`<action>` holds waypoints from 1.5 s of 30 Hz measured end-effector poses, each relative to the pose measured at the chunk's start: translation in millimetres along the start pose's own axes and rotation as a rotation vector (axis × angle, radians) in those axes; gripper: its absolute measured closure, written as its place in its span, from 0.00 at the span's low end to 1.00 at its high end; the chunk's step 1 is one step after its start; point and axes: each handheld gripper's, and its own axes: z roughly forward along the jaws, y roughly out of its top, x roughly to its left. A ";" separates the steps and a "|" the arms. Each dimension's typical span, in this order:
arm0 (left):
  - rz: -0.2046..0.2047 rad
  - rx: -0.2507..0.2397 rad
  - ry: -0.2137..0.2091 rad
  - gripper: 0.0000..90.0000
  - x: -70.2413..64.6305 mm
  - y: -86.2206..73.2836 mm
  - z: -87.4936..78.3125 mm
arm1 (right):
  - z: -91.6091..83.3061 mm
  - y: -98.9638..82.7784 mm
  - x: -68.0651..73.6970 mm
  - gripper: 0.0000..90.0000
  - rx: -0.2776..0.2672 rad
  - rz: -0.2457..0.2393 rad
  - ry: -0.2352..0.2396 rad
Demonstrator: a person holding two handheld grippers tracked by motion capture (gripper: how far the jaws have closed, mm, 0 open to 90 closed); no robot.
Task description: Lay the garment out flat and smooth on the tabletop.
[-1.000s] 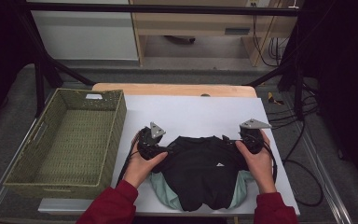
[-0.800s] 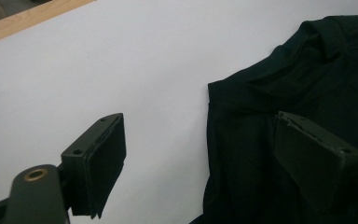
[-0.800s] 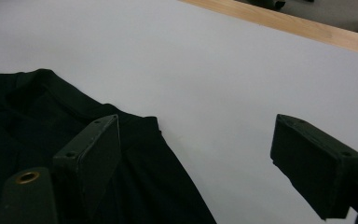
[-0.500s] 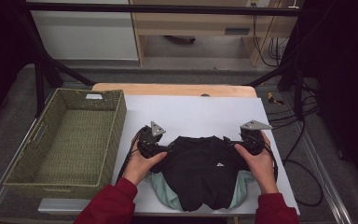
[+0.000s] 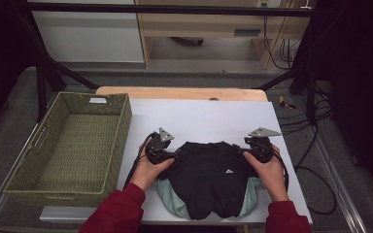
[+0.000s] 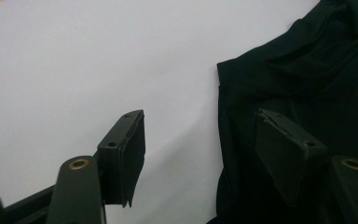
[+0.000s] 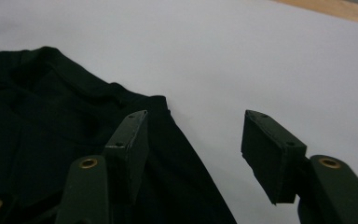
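High view — two claws, left claw (image 5: pixel 172 156) and right claw (image 5: pixel 240 149), one black shirt (image 5: pixel 209 179), one basket (image 5: pixel 68 145).

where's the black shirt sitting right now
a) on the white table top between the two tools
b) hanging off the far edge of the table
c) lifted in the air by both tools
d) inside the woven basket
a: the black shirt lies flat on the white table top, with the left tool at one shoulder and the right tool at the other; the woven basket beside it holds nothing.
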 end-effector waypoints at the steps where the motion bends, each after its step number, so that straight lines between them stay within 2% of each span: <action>1: -0.003 0.001 -0.001 0.38 -0.2 -0.9 1.2 | 1.0 -1.5 -0.5 0.46 0.004 0.002 0.003; 4: -0.007 0.023 -0.014 0.39 -1.0 -4.9 5.0 | 1.9 -5.2 -1.4 0.47 0.015 0.014 0.006; 11: 0.018 0.055 -0.052 0.45 -8.3 -11.4 9.2 | 1.7 -12.6 -1.7 0.48 0.043 0.021 0.013; 13: 0.020 0.058 -0.072 0.51 -8.9 -11.2 8.5 | 2.4 -14.9 -0.9 0.48 0.054 0.019 0.016; 14: 0.020 0.057 -0.087 0.57 -9.3 -11.3 8.2 | 3.2 -16.8 -0.3 0.48 0.066 0.018 0.017; 18: 0.034 0.067 -0.107 0.73 -11.0 -10.3 6.7 | 7.6 -23.3 0.5 0.49 0.108 0.017 0.014; 20: 0.039 0.072 -0.116 0.85 -10.9 -9.7 6.7 | 8.9 -25.6 0.6 0.55 0.117 0.018 0.017; 22: 0.037 0.078 -0.131 0.93 -10.0 -8.9 6.7 | 9.8 -27.2 1.5 0.59 0.123 0.017 0.025; 24: 0.054 0.082 -0.122 0.98 -9.9 -7.0 6.9 | 9.8 -28.1 3.0 0.65 0.123 0.007 0.021; 25: 0.063 0.081 -0.105 0.98 -9.8 -5.8 6.8 | 9.7 -28.0 3.4 0.66 0.123 0.007 0.022; 30: 0.067 -0.001 0.008 0.99 0.2 5.0 3.8 | 9.4 -28.3 2.9 0.66 0.120 0.010 0.026; 32: 0.052 0.010 -0.004 0.98 2.5 5.0 7.4 | 9.2 -28.1 2.9 0.63 0.122 0.013 0.029; 34: 0.057 0.008 0.000 0.97 1.3 3.3 8.0 | 9.5 -28.1 3.2 0.60 0.119 0.013 0.023; 35: 0.061 0.000 0.009 0.94 1.2 2.8 6.9 | 9.4 -28.1 3.1 0.58 0.119 0.014 0.021; 36: 0.045 -0.017 0.017 0.89 1.3 2.4 4.2 | 9.2 -28.1 2.9 0.58 0.120 0.016 0.020; 38: 0.019 -0.035 -0.006 0.80 1.9 1.3 -0.6 | 8.9 -28.3 2.5 0.56 0.121 0.024 0.015; 43: 0.029 0.013 -0.045 0.62 -3.8 -4.8 1.2 | 8.5 -28.1 4.5 0.54 0.127 0.023 0.023; 44: 0.035 0.040 -0.049 0.58 -5.2 -6.5 4.9 | 8.4 -28.2 4.7 0.54 0.129 0.020 0.025; 45: 0.035 0.045 -0.045 0.56 -6.1 -7.5 6.8 | 8.5 -28.5 5.2 0.54 0.133 0.022 0.026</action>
